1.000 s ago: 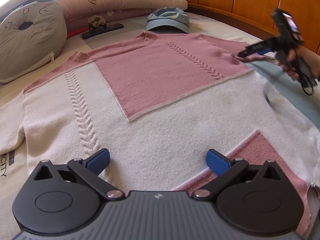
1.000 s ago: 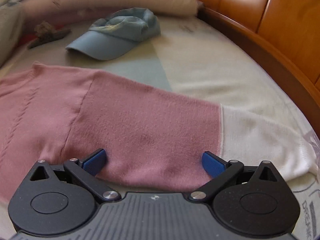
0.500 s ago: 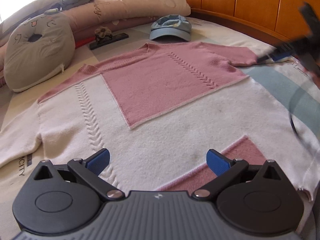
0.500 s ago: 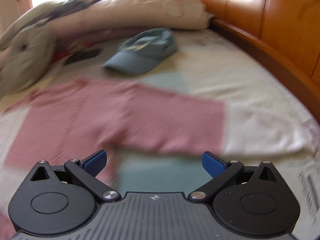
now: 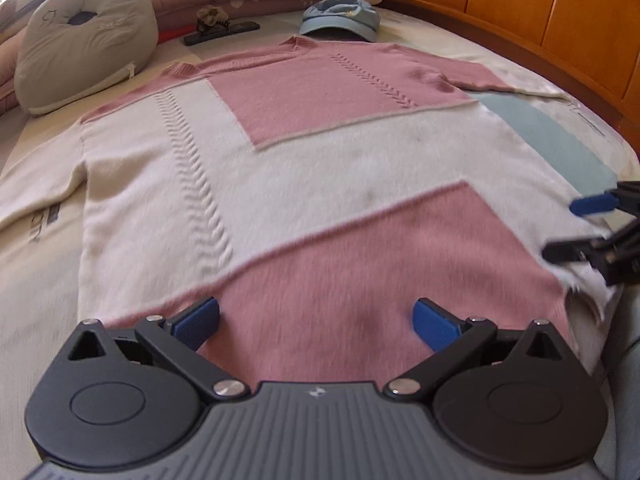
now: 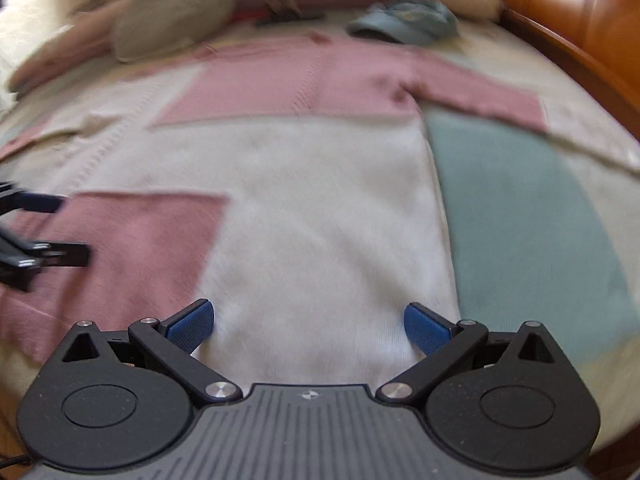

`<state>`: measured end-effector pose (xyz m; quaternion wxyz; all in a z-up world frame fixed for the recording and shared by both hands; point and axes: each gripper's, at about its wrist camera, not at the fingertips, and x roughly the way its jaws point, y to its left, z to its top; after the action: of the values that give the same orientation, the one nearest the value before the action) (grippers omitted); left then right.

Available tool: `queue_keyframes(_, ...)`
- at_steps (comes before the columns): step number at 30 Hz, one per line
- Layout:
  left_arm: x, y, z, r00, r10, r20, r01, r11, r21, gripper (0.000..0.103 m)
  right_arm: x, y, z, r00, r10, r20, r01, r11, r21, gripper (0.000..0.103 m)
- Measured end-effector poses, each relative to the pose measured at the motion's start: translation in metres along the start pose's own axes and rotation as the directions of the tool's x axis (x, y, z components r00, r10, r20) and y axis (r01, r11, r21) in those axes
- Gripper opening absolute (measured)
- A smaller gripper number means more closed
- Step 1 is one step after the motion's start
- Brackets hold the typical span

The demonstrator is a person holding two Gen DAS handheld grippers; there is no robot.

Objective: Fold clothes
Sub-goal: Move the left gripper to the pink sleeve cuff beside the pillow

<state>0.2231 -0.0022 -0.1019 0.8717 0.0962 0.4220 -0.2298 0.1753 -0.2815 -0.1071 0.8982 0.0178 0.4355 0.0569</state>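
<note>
Now, with both the left tongs (image 5: 316,322) and right tongs (image 6: 310,322) spread wide over the flat sweater's (image 5: 320,152) hem, pinch matching corners evenly.

Blue cap (image 5: 340,18), grey cushion (image 5: 84,40), wooden headboard (image 5: 540,20) beyond.

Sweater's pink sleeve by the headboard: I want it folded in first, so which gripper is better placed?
Probably the right gripper: it is open over the sweater on the pink sleeve side. The left gripper, also open, hovers over the pink hem panel, farther away.
</note>
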Motion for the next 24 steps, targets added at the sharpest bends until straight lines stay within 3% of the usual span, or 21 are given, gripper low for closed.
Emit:
queue_keyframes(4,-0.012,0.005,-0.012,1.0,-0.023,0.011,0.023,1.0,-0.011,0.102,-0.001,0.002,-0.013,0.996,-0.037,0.08,0.034,0.999,0.033,0.103)
queue_keyframes(10,-0.024,0.008,0.0,0.995,-0.075,0.068,0.079,0.995,-0.061,0.102,0.003,0.005,-0.004,0.997,-0.07,0.038,0.068,0.996,0.059,0.103)
queue_keyframes(13,-0.016,0.001,-0.004,0.995,-0.099,0.034,0.101,0.993,-0.055,0.102,0.003,0.007,-0.005,0.995,-0.088,0.038,0.086,0.994,0.074,0.103)
queue_keyframes(16,-0.017,-0.004,-0.017,0.997,-0.07,0.03,0.071,0.997,-0.032,0.102,0.004,0.009,-0.005,0.994,-0.106,0.037,0.102,0.991,0.088,0.103)
queue_keyframes(24,-0.029,0.005,-0.017,0.992,-0.114,0.06,0.119,0.988,-0.094,0.102,0.004,0.01,-0.005,0.992,-0.12,0.043,0.115,0.988,0.1,0.103)
